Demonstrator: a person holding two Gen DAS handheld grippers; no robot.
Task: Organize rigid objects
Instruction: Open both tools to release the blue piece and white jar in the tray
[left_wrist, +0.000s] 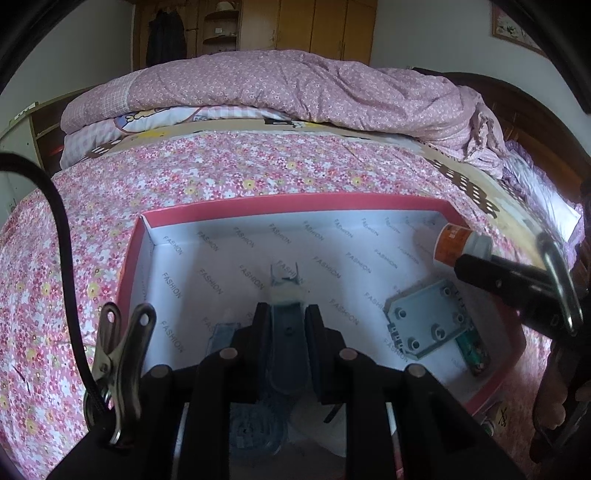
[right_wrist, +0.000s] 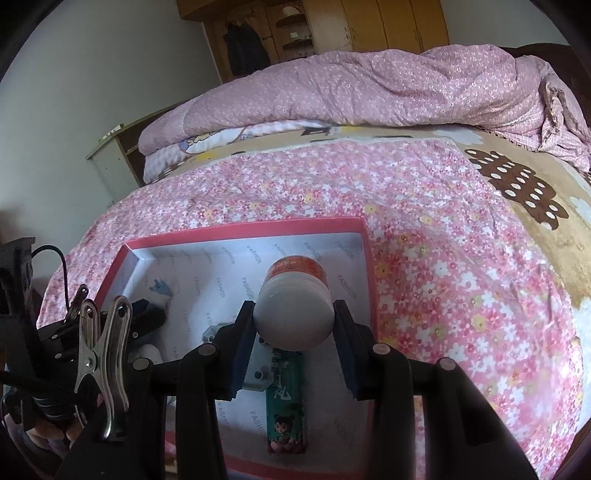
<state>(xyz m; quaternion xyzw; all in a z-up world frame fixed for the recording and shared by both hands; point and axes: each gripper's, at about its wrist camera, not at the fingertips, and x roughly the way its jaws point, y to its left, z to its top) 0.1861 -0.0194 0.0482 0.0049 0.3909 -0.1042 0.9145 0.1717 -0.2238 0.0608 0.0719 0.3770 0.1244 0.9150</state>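
— So, what does the left hand-held gripper (left_wrist: 286, 321) hold?
— It is clenched on a blue clip (left_wrist: 286, 332) over the box (left_wrist: 295, 201) on the bed (left_wrist: 221, 166).
— And the right hand-held gripper (right_wrist: 293, 321)?
— Grasping a bottle (right_wrist: 293, 306) by its white cap, above the box's right side.

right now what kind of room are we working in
Most likely a bedroom in a home: the red box sits on a bed with a floral sheet, a folded pink quilt is piled at the far side, and a wooden wardrobe stands behind it.
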